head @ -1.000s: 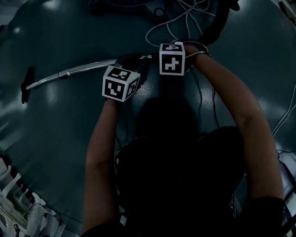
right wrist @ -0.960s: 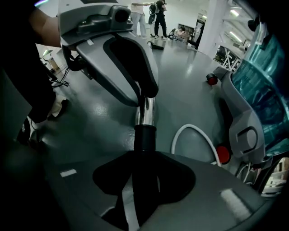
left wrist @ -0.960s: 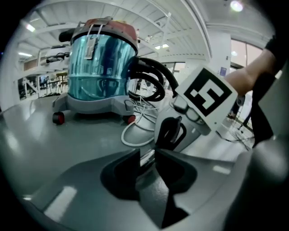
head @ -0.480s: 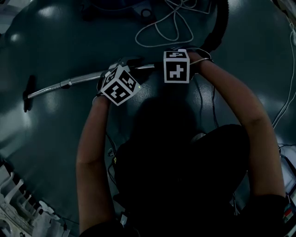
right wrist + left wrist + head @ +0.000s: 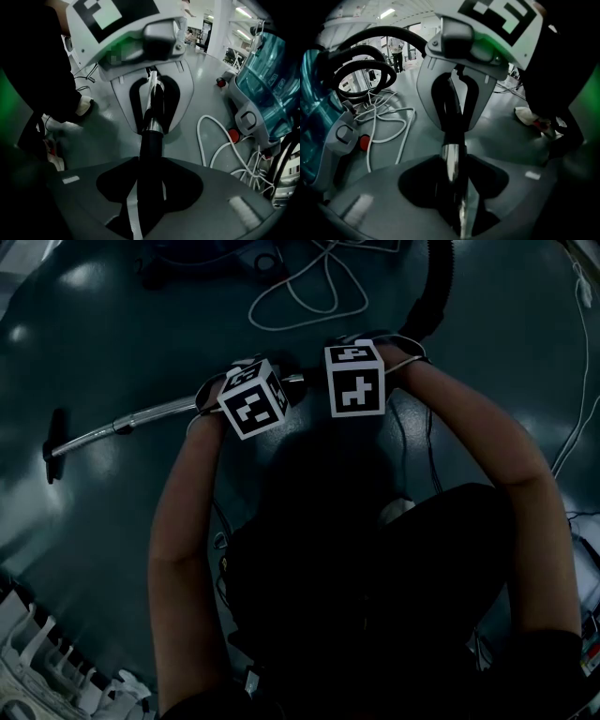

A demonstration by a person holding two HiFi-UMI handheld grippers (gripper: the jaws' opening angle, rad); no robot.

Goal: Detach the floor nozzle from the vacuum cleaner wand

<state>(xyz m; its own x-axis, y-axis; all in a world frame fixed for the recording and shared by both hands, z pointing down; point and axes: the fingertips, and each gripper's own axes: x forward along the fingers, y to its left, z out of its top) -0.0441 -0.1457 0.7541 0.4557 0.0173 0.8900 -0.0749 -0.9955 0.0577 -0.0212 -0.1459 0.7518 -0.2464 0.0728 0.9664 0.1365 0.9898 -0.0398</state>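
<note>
A long chrome wand [image 5: 150,413] lies on the dark floor, and the dark floor nozzle [image 5: 52,456] is on its far left end. Both grippers point down over the wand's right end, side by side. My left gripper [image 5: 239,376] straddles the chrome tube [image 5: 451,164]. Its jaws have just been closing, with the tube between them and a slit of floor still showing beside it. My right gripper [image 5: 361,343] is shut on the wand's black upper section [image 5: 151,145]. Each gripper view shows the other gripper straight ahead along the wand.
A white cable [image 5: 300,296] loops on the floor beyond the grippers, next to a black ribbed hose [image 5: 436,287]. The teal vacuum body [image 5: 267,79] stands close by. White clutter [image 5: 37,662] sits at the lower left. The person's shoe [image 5: 529,115] is near the wand.
My left gripper has rolled about its own axis, so its marker cube shows at a new angle. It still sits on the wand beside the right gripper, which holds as before.
</note>
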